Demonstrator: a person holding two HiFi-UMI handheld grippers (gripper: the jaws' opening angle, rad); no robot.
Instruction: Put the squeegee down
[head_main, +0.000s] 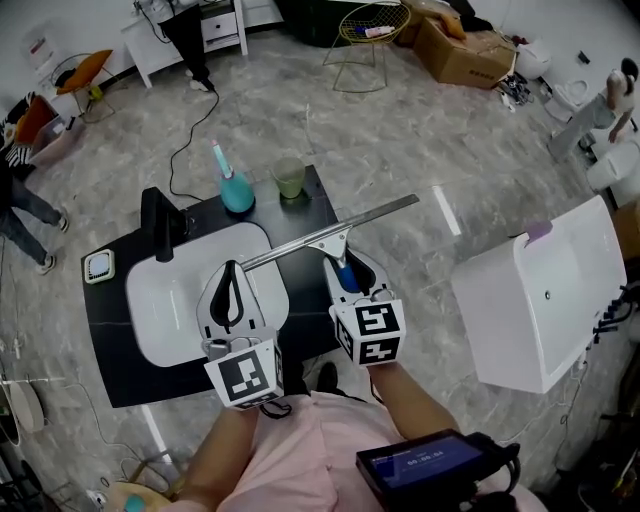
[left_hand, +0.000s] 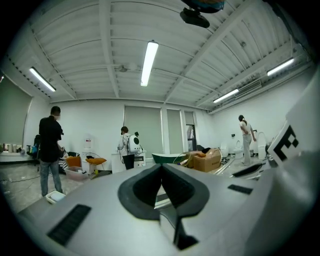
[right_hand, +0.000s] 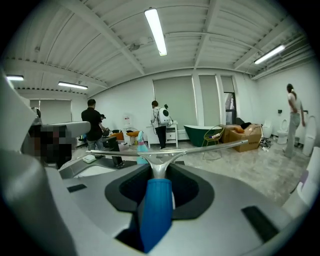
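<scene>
The squeegee (head_main: 340, 229) has a blue handle and a long metal blade that slants from above the sink to beyond the counter's right edge. My right gripper (head_main: 347, 265) is shut on its blue handle (right_hand: 156, 210), and the blade (right_hand: 165, 155) lies crosswise just past the jaws. The squeegee hangs in the air above the black countertop (head_main: 110, 370). To its left, my left gripper (head_main: 232, 268) hovers over the white sink (head_main: 150, 300). Its dark pads (left_hand: 150, 185) meet at the tips with nothing between them.
A black faucet (head_main: 160, 225) stands at the sink's back left. A teal bottle (head_main: 235, 187) and a green cup (head_main: 290, 178) stand at the counter's far edge. A small white dish (head_main: 99, 266) sits at its left. A white cabinet (head_main: 545, 295) stands to the right.
</scene>
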